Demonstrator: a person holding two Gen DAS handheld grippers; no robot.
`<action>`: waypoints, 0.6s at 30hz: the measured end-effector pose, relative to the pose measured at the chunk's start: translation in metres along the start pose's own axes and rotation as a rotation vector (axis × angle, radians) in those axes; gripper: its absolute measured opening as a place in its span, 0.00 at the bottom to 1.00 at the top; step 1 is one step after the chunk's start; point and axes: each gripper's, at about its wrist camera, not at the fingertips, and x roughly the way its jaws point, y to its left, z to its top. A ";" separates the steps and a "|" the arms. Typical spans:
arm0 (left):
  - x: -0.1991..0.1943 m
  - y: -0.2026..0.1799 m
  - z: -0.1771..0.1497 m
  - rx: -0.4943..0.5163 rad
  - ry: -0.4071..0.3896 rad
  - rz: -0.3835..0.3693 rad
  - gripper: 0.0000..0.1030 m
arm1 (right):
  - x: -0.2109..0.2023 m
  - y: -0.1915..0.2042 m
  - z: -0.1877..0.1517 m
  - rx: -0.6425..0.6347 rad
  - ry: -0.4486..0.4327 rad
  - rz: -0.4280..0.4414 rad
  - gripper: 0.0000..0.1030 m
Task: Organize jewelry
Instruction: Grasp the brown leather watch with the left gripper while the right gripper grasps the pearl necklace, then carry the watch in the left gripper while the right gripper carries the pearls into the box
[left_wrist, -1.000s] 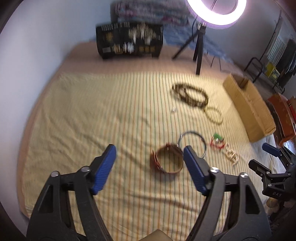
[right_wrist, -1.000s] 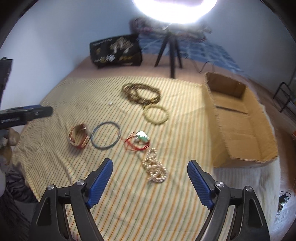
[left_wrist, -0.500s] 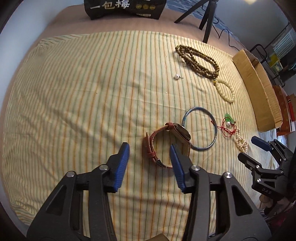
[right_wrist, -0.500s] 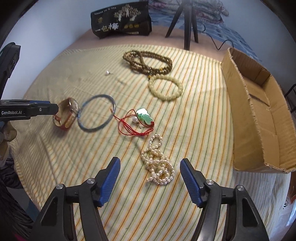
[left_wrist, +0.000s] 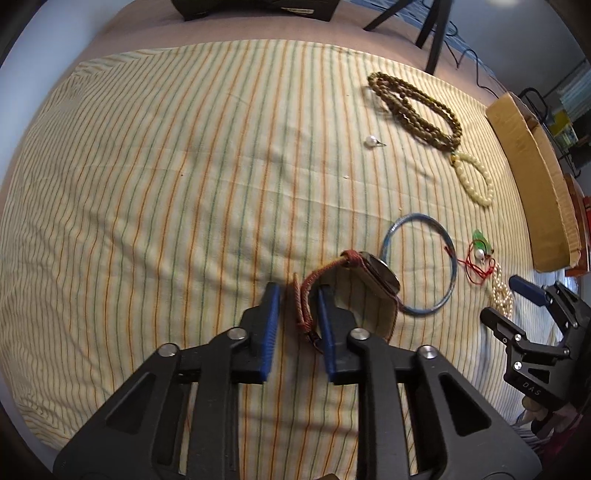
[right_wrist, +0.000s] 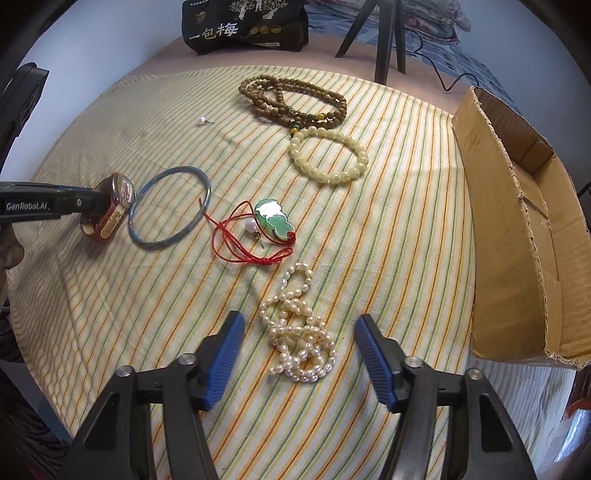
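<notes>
On striped cloth (right_wrist: 388, 206): two pearl earrings (right_wrist: 202, 119), two bead strands (right_wrist: 291, 96), one bangle (right_wrist: 170, 208).

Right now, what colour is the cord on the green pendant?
Red; the cord loops beside the green pendant, clearest in the right wrist view.

The left wrist view looks forward and steeply down along its blue-padded fingers (left_wrist: 271, 325), close above the yellow striped cloth (left_wrist: 166, 184). The right wrist view also looks forward and down, from further right and slightly higher. Both share the thin blue ring bangle (left_wrist: 421, 264) (right_wrist: 170, 208), the dark wooden bead strand (left_wrist: 417, 105) (right_wrist: 291, 96) and the brown cardboard box (left_wrist: 532, 177) (right_wrist: 517, 229). Each shows the other gripper: at 4 o'clock in the left view, 9 o'clock in the right.
</notes>
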 end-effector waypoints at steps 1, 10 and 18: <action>0.000 0.001 0.001 -0.004 0.001 -0.004 0.15 | 0.001 -0.001 0.001 0.002 0.001 0.003 0.54; -0.007 0.009 -0.005 0.014 -0.018 -0.001 0.07 | -0.004 0.005 -0.001 -0.021 -0.002 0.010 0.12; -0.027 0.005 -0.010 0.026 -0.065 -0.009 0.06 | -0.015 0.009 -0.001 -0.017 -0.031 0.020 0.06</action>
